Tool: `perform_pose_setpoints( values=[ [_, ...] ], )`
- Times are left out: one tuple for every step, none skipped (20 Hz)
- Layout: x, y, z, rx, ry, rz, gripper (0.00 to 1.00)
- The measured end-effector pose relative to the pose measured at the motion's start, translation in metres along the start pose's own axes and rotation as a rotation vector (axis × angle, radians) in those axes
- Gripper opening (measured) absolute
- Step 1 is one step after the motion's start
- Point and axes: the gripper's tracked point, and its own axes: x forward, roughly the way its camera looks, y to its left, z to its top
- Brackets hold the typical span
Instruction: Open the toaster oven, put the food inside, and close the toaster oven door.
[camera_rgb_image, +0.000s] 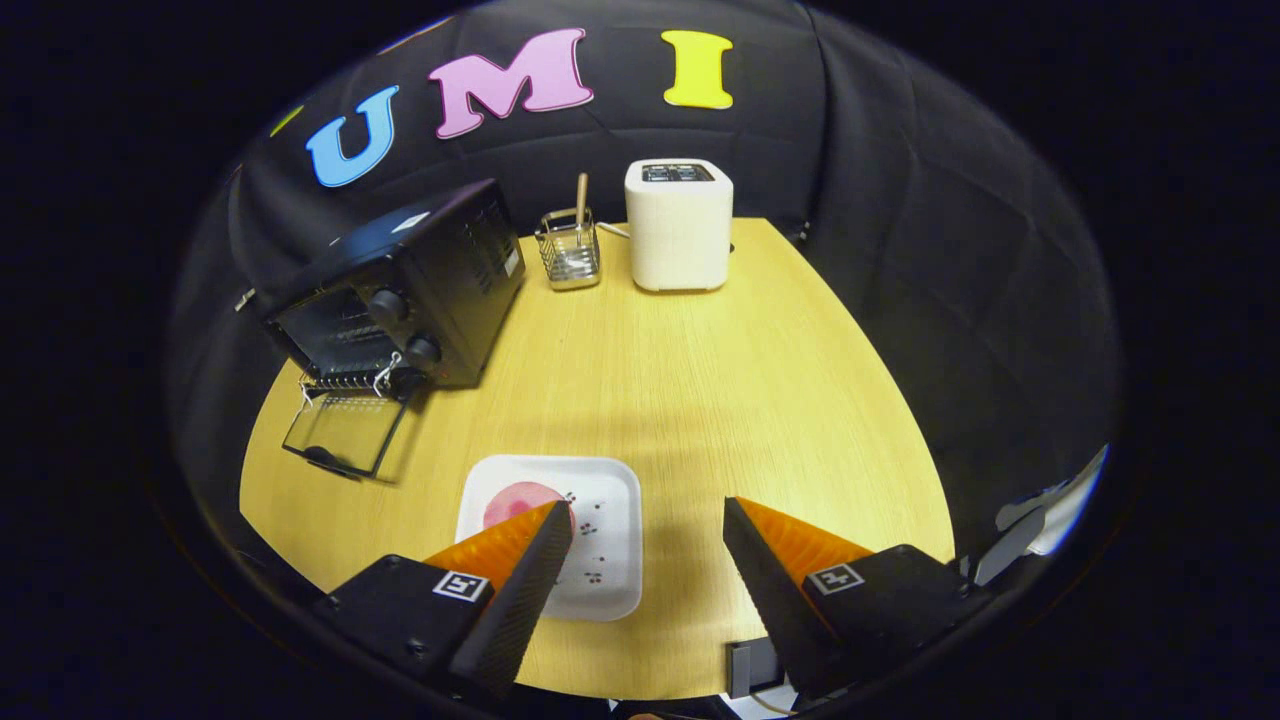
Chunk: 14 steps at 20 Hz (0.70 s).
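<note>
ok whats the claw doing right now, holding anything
claw: open and holding nothing, fingers spread wide above the white plate with the pink food.

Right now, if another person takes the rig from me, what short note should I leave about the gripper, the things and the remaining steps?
Gripper: open, holds nothing, above the near edge of the table.
Food: a pink round piece lies on the white plate, partly behind one finger.
Toaster oven: beyond the gripper, at the far side of the table; its glass door is already folded down, open.
Also there: a white toaster and a wire holder at the back.
Done: door opened.
Left: grasp the food, place it inside the oven, close the door.
</note>
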Motion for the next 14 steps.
perform_pose_setpoints(
  values=[
    [0.006,-0.001,-0.008,-0.001,0.024,0.013,0.99],
    [0.012,-0.002,-0.017,-0.001,0.054,0.021,0.99],
    [0.018,-0.001,-0.023,0.001,0.08,0.029,1.0],
    [0.022,0.001,-0.029,0.001,0.103,0.041,1.0],
    [0.026,0.003,-0.033,-0.001,0.121,0.052,0.99],
    [0.029,0.005,-0.037,-0.004,0.138,0.057,0.99],
    [0.032,0.005,-0.041,-0.008,0.153,0.059,0.99],
    [0.035,0.005,-0.044,-0.01,0.166,0.059,0.99],
    [0.037,0.006,-0.048,-0.009,0.18,0.063,1.0],
    [0.039,0.008,-0.053,-0.005,0.198,0.064,0.99],
    [0.038,0.009,-0.059,-0.003,0.216,0.062,0.98],
    [0.039,0.01,-0.064,-0.001,0.234,0.063,0.97],
    [0.041,0.01,-0.068,-0.003,0.247,0.061,0.97],
    [0.042,0.011,-0.071,-0.008,0.249,0.06,0.97]
  ],
)
